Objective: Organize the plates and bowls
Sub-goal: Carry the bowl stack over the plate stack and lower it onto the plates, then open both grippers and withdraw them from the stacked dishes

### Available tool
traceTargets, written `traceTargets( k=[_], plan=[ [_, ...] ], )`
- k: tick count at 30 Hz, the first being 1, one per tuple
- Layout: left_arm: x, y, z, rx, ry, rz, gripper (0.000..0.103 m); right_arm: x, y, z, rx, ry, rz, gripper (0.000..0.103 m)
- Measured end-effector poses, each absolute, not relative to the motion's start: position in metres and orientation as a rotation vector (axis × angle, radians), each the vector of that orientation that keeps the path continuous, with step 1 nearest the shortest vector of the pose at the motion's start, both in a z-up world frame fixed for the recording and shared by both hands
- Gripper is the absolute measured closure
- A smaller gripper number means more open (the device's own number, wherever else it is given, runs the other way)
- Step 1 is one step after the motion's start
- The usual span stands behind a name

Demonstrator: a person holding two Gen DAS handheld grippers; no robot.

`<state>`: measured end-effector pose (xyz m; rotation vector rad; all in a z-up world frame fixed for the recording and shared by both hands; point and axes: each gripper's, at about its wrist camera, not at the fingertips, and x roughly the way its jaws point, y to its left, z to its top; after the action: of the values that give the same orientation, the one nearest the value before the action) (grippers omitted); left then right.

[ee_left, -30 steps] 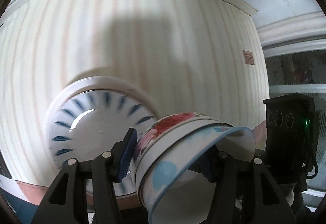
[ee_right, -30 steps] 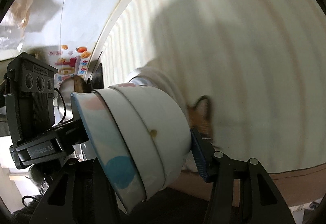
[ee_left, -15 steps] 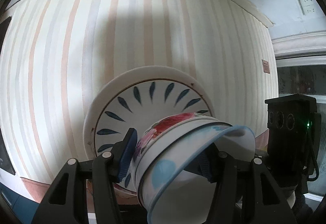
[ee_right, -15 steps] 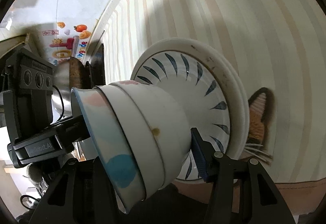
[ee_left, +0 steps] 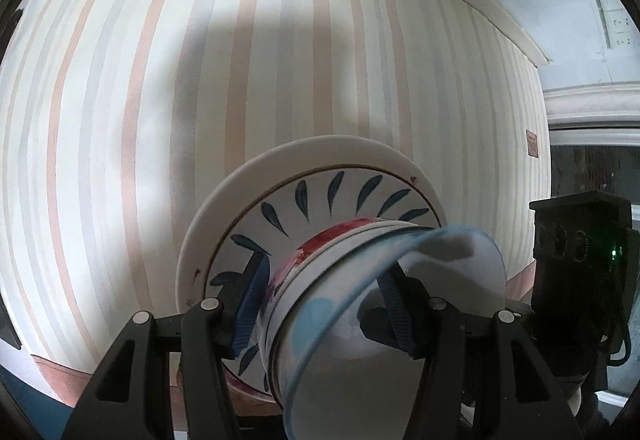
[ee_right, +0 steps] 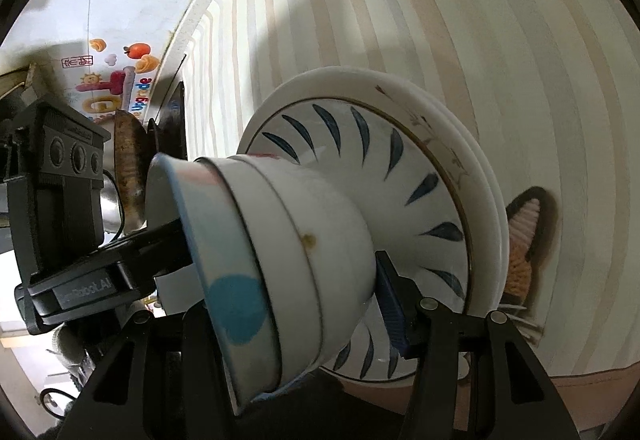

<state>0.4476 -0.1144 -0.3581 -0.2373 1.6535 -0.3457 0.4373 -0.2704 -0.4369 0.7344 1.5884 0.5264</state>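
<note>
A striped tablecloth point(ee_left: 160, 88) covers the worktop. On it lies a stack of white plates point(ee_right: 476, 160), and just beside that stack a cat-shaped coaster point(ee_right: 520, 256). In the top plate sits a bowl with blue leaf strokes point(ee_right: 416, 200). Over that bowl both grippers carry a nested stack of small bowls point(ee_right: 288, 260), tilted. The left gripper point(ee_left: 324, 304) has its fingers point(ee_left: 250, 304) closed on the stack's rim, one outside, one inside. The right gripper point(ee_right: 296, 304) is clamped across it likewise; only its right finger shows
</note>
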Motion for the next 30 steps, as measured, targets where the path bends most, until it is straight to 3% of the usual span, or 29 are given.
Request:
traceTargets(
  k=[21,30],
  plan=[
    [0.443,-0.107,-0.351,-0.211,1.632,-0.354,0.05,0.438,-0.261,-0.437,0.709,1.604,0.486,0.048],
    [0.432,-0.096,-0.322,-0.155,1.553,-0.31,0.05,0.432,-0.269,-0.423,0.668,1.564,0.443,0.048]
  ],
)
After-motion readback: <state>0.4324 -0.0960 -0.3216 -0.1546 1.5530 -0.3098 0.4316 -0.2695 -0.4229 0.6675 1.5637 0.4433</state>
